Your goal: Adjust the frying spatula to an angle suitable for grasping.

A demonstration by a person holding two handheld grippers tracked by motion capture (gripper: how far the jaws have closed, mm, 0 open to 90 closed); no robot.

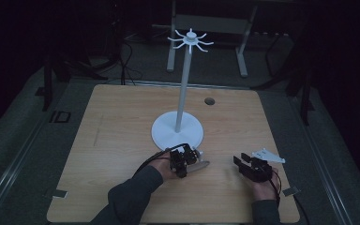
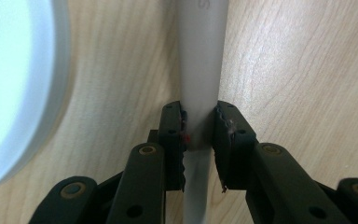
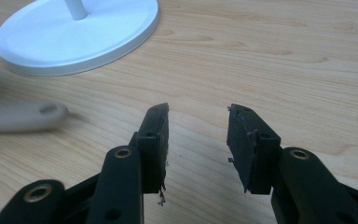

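Wooden table (image 1: 122, 122): left gripper (image 2: 199, 135) clamps a grey handle (image 2: 200, 60), apparently lying flat, pointing rightward.

**Layout on the bench**

The stand (image 1: 177, 130) stood on the bench (image 1: 112, 122) near its middle; its hook crown (image 1: 190, 40) rose at the top of the pole; the utensil handle (image 1: 199, 165) lay flat just before the stand's base, toward the person; the left hand-held gripper (image 1: 183, 161) sat at that handle; the right hand-held gripper (image 1: 244, 164) lay farther right, apart from it.
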